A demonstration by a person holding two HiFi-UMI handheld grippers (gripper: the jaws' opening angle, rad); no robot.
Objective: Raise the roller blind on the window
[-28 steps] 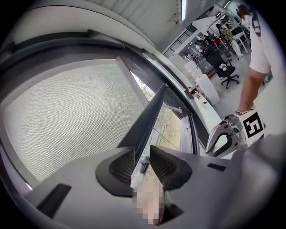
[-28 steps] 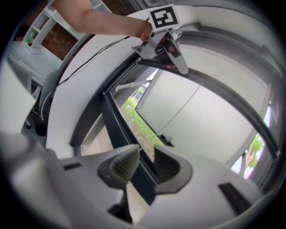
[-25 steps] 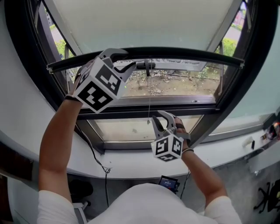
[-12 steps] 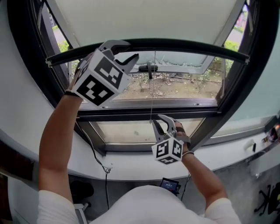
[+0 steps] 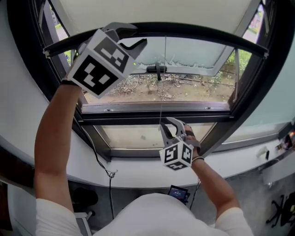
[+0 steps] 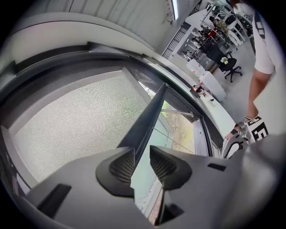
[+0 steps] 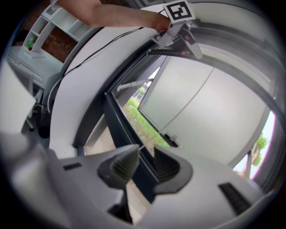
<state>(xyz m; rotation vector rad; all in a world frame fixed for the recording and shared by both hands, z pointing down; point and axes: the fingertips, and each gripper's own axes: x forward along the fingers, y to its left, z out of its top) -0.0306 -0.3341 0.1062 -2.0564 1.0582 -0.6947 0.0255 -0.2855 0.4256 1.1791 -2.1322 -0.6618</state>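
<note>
One blind [image 5: 152, 11], one cord [image 5: 162, 87], two tools: left tool [image 5: 137, 35], right tool [image 5: 168, 123].

No text, label, brand, number or sign can be read in any view.

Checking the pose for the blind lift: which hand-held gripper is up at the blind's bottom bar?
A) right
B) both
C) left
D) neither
C: the left hand-held gripper has its jaws either side of the bottom bar, while the right hand-held gripper sits much lower, by the cord.
</note>
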